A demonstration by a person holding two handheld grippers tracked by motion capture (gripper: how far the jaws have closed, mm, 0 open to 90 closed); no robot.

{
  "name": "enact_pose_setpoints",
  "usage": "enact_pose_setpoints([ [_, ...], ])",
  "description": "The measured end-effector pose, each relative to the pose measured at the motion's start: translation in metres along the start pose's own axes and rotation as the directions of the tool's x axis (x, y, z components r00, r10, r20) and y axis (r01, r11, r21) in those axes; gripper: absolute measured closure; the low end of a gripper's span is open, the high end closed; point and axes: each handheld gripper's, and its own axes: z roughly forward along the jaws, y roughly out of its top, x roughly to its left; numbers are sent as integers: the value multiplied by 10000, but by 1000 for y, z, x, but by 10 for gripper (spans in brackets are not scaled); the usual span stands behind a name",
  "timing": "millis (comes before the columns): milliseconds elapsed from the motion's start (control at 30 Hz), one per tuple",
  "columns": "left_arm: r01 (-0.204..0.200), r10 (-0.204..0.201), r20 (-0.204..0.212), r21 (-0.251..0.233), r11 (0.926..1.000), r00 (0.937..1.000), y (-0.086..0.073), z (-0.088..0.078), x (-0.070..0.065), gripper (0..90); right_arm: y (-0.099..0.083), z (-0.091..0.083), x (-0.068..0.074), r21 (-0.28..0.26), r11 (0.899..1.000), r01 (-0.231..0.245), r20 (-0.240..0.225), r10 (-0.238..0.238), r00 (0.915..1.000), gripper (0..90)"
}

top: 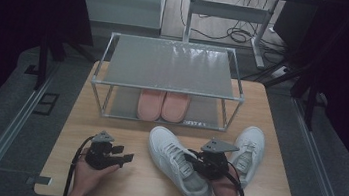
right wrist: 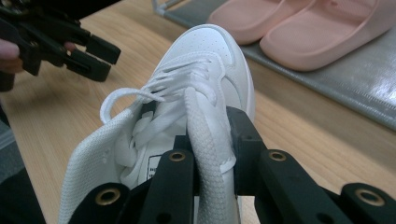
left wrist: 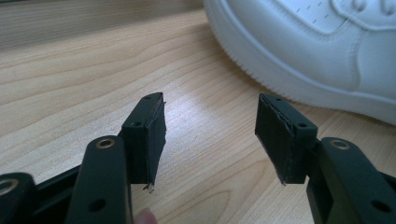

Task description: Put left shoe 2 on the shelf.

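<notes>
Right claw point(right wrist: 210, 154) clamps white sneaker point(top: 177, 161)'s collar – left claw point(left wrist: 210, 135) apart, second sneaker point(top: 247, 152) beside, rack point(top: 167, 77) beyond.

floor point(top: 0, 102): grey | surroundings: dark, perhaps curtained | cables point(top: 231, 33): behind table

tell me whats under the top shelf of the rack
A pair of pink slippers sits side by side on the lower shelf. The top shelf covers their rear parts, so only the toes show.

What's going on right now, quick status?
Right gripper clamped on white sneaker's collar. Left gripper open, empty, beside it. Second sneaker lies right; pink slippers on rack's lower shelf.
</notes>
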Motion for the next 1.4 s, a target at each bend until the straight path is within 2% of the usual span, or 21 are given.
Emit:
enact_pose_setpoints([
  [600, 14, -14, 25, 27, 10000, 10000, 0, 1, 0, 433, 12, -16, -9, -973, 9947, -319, -184, 302, 9994, 816],
  [833, 53, -53, 59, 2, 10000, 10000, 0, 1, 0, 433, 20, -20, -11, -1393, 9894, -413, -240, 383, 9990, 816],
  [1033, 58, -58, 60, 32, 10000, 10000, 0, 1, 1, 433, 25, -20, -9, -1452, 9891, -255, -196, 228, 9995, 816],
  [1400, 89, -89, 70, 36, 10000, 9999, 0, 1, 1, 432, 39, -22, -4, -1857, 9824, -187, -383, 117, 9992, 817],
])
